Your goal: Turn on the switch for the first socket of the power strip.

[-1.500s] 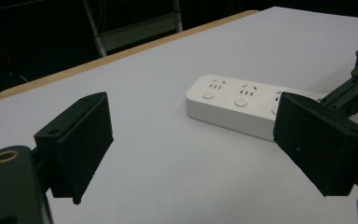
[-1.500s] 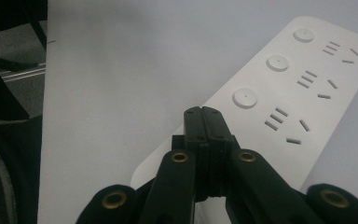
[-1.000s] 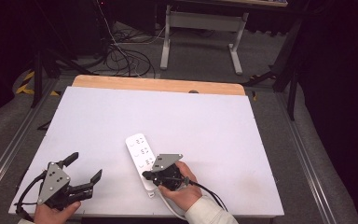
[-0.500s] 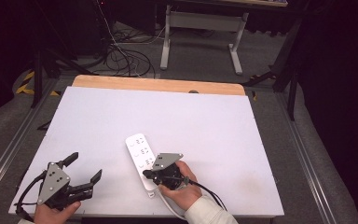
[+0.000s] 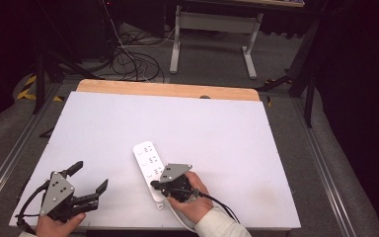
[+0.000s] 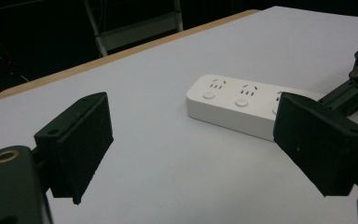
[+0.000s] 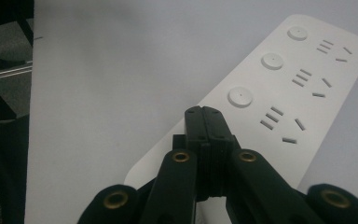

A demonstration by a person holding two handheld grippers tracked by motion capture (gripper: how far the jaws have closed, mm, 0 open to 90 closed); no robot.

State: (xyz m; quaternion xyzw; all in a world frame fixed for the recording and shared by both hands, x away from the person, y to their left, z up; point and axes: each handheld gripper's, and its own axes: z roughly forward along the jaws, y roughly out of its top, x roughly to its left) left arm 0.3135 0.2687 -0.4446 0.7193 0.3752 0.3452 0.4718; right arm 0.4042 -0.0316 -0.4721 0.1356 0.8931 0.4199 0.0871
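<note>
a white plastic power strip with rounded corners [image 5: 149,168] lies flat on the matte white table top [image 5: 212,138], near the front edge and a little left of centre, its long axis running away from the person. its smooth face carries three socket groups, each a set of thin dark slots beside a round raised button; in the right gripper view [image 7: 279,88] the buttons show a tiny dot at their centres. no brand name or writing can be read on it. its near end is hidden under the right gripper and hand in the high view, and its right end is cut off behind a black jaw in the left gripper view [image 6: 242,105].

the right gripper [image 5: 154,185], black with a grey three-cornered plate on top, is held in a hand with a pale sleeve; its two jaws are pressed together with no gap, their tips over the strip's near part, beside the nearest button. whether the tips touch the plastic cannot be told.

the left gripper [image 5: 90,177], also black with a grey plate, sits near the table's front left corner, well apart from the strip, with its flat, blocky jaws spread wide and nothing between them.

a bare wooden strip [image 5: 168,90] edges the table's far side. beyond it, cables and a grey metal stand on the floor are dim and hard to make out.
</note>
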